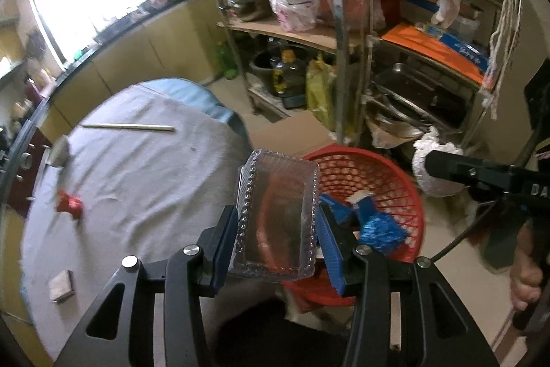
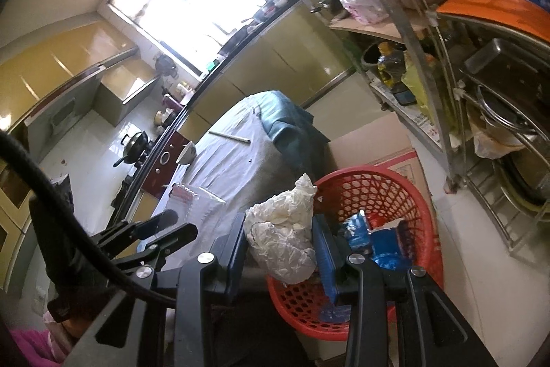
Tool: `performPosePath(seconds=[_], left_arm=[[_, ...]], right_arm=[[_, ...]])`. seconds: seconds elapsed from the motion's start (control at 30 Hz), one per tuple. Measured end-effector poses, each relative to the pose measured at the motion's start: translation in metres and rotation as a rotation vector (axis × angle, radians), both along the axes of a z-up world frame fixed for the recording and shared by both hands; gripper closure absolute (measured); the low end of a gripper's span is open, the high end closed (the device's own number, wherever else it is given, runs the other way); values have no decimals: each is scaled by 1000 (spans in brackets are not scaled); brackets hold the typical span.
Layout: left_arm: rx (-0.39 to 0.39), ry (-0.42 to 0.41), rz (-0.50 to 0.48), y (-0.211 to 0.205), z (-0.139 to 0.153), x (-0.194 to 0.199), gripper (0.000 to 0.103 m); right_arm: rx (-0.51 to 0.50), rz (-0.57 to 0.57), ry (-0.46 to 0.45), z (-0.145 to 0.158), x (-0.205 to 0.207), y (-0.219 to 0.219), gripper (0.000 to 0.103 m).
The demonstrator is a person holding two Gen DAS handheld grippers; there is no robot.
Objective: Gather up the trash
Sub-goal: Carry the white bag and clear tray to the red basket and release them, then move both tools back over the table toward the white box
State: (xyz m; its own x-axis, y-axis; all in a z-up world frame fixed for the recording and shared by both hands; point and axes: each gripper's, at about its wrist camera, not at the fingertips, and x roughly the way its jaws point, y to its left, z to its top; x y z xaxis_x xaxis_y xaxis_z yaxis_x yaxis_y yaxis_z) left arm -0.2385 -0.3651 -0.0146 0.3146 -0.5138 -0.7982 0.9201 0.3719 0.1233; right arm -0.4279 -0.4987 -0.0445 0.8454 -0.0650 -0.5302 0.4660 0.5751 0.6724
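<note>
Your left gripper (image 1: 278, 229) tips steeply downward over the table edge, its blue pads (image 1: 227, 243) pinching a clear plastic tray (image 1: 276, 215) by its two long ribbed sides. The tray stands lengthwise along the fingers, long axis running from 6 o'clock up to 12 o'clock in the left wrist view, open face toward the camera, its far short end leaning out over the near rim of the red basket (image 1: 395, 174). The basket sits on the floor at about 2 o'clock from the tray, with blue wrappers (image 1: 380, 229) already lying inside it, just right of your right-hand pad.

Your right gripper (image 2: 280, 239) slants down more gently, and it's clamped on a crumpled white bag (image 2: 285, 236), bunched between the pads and bulging up past the fingertips. That wad hangs over the basket's (image 2: 412, 195) left rim, at roughly 9 o'clock from the basket's centre; the blue wrappers (image 2: 378, 239) lie just to its right. The wad has no clear long axis, though its peak points up toward 12 o'clock.

From the right wrist view your left gripper (image 2: 172, 229) shows at 9 o'clock, the clear tray (image 2: 192, 198) ahead of it over the grey tablecloth (image 2: 240, 167). On that cloth (image 1: 144, 167) a red wrapper (image 1: 70, 203) lies at 9 o'clock, a long pale stick (image 1: 127, 126) at 11 o'clock, a small block (image 1: 62, 286) at 8 o'clock.
</note>
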Motion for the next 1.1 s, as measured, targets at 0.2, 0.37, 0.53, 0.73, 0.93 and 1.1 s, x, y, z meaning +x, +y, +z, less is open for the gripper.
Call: performPosePath(seconds=[0.2, 0.37, 0.53, 0.73, 0.93, 1.1], left_arm=[[-6, 161, -59, -17, -19, 2, 52], [18, 217, -53, -18, -35, 6, 43], [17, 187, -4, 4, -34, 18, 42], [6, 133, 97, 39, -24, 40, 41], [-15, 38, 190, 71, -8, 55, 41], [-42, -3, 264, 104, 4, 69, 38]], right_arm=[[71, -51, -13, -16, -7, -15, 61], [139, -66, -32, -27, -5, -22, 45], [128, -73, -32, -25, -3, -21, 44], [115, -45, -30, -18, 14, -11, 44], [81, 34, -32, -1, 49, 14, 44], [49, 92, -32, 13, 74, 36, 44]])
